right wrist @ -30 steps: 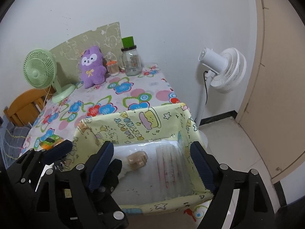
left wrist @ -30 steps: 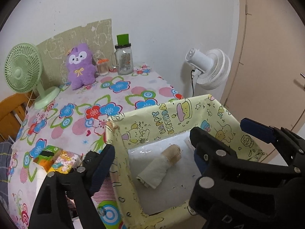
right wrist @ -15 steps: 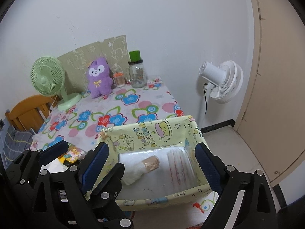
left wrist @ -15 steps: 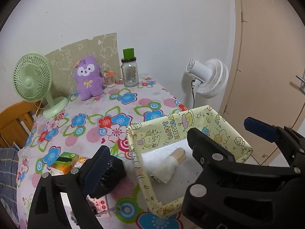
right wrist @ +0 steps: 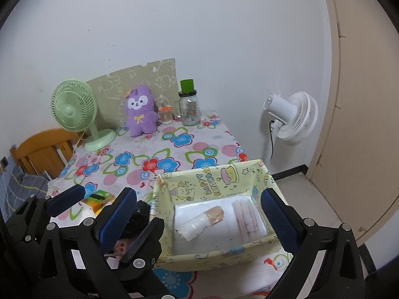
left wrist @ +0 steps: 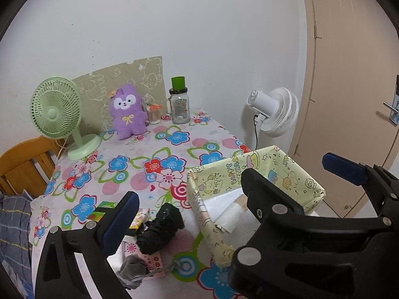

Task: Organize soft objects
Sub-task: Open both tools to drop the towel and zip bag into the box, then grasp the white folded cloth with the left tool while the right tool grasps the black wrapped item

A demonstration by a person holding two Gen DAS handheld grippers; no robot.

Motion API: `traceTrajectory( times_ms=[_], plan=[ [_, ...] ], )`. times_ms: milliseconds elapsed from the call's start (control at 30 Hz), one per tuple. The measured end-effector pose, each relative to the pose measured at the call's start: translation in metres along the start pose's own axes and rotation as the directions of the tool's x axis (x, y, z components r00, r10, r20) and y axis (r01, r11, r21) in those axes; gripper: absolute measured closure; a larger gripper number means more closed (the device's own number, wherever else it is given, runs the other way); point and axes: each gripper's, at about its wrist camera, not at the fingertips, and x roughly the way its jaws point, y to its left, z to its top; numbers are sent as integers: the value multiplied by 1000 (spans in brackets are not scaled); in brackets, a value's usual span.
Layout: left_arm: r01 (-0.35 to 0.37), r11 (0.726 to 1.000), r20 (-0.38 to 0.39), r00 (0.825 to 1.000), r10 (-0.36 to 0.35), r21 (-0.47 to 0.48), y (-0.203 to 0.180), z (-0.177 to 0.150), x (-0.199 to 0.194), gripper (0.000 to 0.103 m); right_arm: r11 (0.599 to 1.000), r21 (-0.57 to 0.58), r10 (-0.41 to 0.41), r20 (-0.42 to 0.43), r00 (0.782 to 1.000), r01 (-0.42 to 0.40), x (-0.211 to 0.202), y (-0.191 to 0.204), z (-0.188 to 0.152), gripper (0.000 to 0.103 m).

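Black plastic left tool (left wrist: 192, 208) and right tool (right wrist: 199, 208); blue ribbed pads (right wrist: 117, 218); silver screws

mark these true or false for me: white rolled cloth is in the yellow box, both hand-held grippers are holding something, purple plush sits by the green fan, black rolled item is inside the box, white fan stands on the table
1. The white rolled cloth lies inside the yellow box. True.
2. Both hand-held grippers hold something. False: the left hand-held gripper and the right hand-held gripper are both open with nothing between their fingers.
3. The purple plush sits near the green fan at the back of the table. True.
4. The black rolled item is inside the box. False: it lies on the table, outside the box's left wall.
5. The white fan stands on the table. False: it stands on the floor beside the table.
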Motion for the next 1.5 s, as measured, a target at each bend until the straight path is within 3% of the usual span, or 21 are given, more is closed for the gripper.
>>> traceTrajectory(
  times_ms=[600,1500],
  plan=[
    [-62,998,32,998,63,-27,47,-9,-24,0,997,-17,74,20,997,-74,-7,51,-1,0],
    [-130,984,-67,990,123,-122,125,-56,11,0,990,-84,108,-63,992,-113,48,124,-34,2]
  ],
)
